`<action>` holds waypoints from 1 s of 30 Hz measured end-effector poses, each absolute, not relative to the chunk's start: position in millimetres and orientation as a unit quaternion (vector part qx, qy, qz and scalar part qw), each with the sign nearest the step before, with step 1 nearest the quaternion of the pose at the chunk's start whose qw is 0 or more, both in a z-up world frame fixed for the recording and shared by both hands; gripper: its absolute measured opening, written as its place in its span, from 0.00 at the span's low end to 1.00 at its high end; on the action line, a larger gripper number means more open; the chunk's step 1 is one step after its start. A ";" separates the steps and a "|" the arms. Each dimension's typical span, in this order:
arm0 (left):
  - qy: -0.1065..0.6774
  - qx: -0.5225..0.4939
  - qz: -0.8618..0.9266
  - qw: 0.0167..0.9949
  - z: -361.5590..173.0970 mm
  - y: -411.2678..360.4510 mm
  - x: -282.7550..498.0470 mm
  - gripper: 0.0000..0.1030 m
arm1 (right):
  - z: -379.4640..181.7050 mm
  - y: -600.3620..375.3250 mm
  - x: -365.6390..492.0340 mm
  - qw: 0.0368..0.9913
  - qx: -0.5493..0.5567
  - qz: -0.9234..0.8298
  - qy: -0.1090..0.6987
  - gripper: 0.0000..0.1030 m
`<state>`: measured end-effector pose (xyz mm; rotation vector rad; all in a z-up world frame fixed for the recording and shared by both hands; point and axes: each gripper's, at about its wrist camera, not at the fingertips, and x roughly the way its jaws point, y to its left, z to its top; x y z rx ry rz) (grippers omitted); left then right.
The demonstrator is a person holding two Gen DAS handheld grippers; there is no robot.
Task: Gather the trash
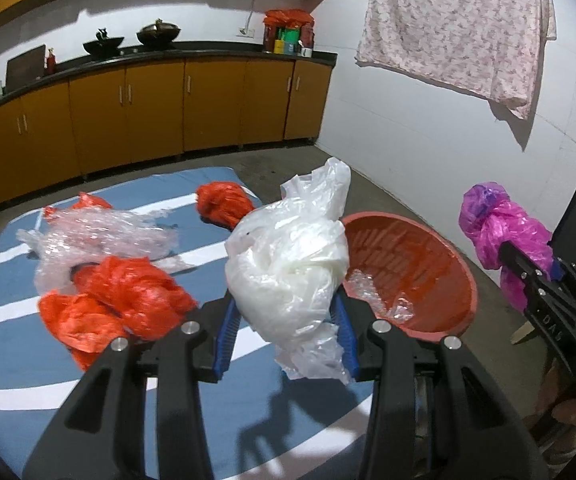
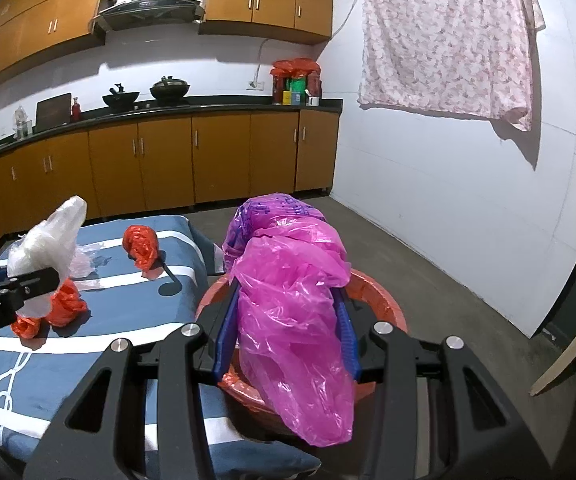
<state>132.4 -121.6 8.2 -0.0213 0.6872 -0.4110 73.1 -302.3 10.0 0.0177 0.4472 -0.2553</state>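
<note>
My left gripper [image 1: 286, 312] is shut on a crumpled white plastic bag [image 1: 288, 256] and holds it above the blue mat's right edge, beside the red basin [image 1: 427, 264]. The white bag also shows in the right wrist view [image 2: 48, 248]. My right gripper [image 2: 288, 328] is shut on a pink plastic bag [image 2: 291, 300] and holds it over the red basin [image 2: 383, 304]. The pink bag shows in the left wrist view [image 1: 503, 232]. A clear plastic scrap [image 1: 375, 296] lies in the basin. Orange bags [image 1: 116, 300] and clear wrap [image 1: 96, 232] lie on the mat.
The blue striped mat [image 1: 28, 340] lies on a grey concrete floor. Another orange bag [image 1: 224, 202] lies at the mat's far end. Wooden kitchen cabinets [image 1: 148, 108] run along the back. A floral cloth [image 1: 455, 28] hangs on the white right wall.
</note>
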 end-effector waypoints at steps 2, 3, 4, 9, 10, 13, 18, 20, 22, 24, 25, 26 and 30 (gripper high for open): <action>0.338 -0.014 -0.206 0.918 7.3 -128.0 135.7 0.41 | 9.9 -306.2 73.4 0.967 0.012 -0.130 0.221 0.42; 0.340 -0.014 -0.209 0.917 6.6 -131.2 137.3 0.41 | 9.7 -308.6 74.0 0.966 0.013 -0.132 0.221 0.42; 0.341 -0.014 -0.213 0.916 5.2 -135.1 138.9 0.41 | 9.7 -310.6 74.7 0.966 0.015 -0.134 0.221 0.42; 0.341 -0.011 -0.232 0.911 1.1 -151.5 146.2 0.41 | 6.8 -325.4 79.5 0.963 0.029 -0.143 0.225 0.42; 0.341 -0.011 -0.236 0.910 0.6 -154.7 147.8 0.41 | 6.0 -328.0 80.6 0.963 0.031 -0.145 0.226 0.42; 0.341 -0.008 -0.248 0.907 -0.3 -166.9 153.5 0.41 | 3.8 -335.3 85.2 0.961 0.034 -0.150 0.229 0.42; 0.349 -0.005 -0.266 0.899 -5.9 -189.9 166.2 0.41 | 4.0 -347.8 92.6 0.960 0.044 -0.160 0.226 0.42; 0.354 -0.006 -0.274 0.894 -8.6 -199.5 172.6 0.41 | 5.9 -354.4 96.4 0.960 0.055 -0.163 0.220 0.42; 0.358 -0.006 -0.281 0.890 -11.4 -209.9 178.5 0.41 | 6.6 -359.6 100.3 0.960 0.064 -0.165 0.217 0.42; 0.363 -0.002 -0.289 0.886 -14.7 -220.6 184.3 0.41 | 7.6 -367.0 106.1 0.959 0.076 -0.167 0.215 0.42; 0.364 -0.001 -0.291 0.885 -16.3 -225.1 186.2 0.41 | 7.7 -368.8 108.3 0.959 0.079 -0.167 0.214 0.42; 0.367 0.001 -0.295 0.882 -18.3 -230.6 188.3 0.41 | 7.9 -372.3 111.4 0.959 0.086 -0.167 0.213 0.42; 0.382 0.000 -0.302 0.873 -29.0 -246.4 198.5 0.51 | 2.8 -383.8 121.5 0.956 0.111 -0.161 0.216 0.49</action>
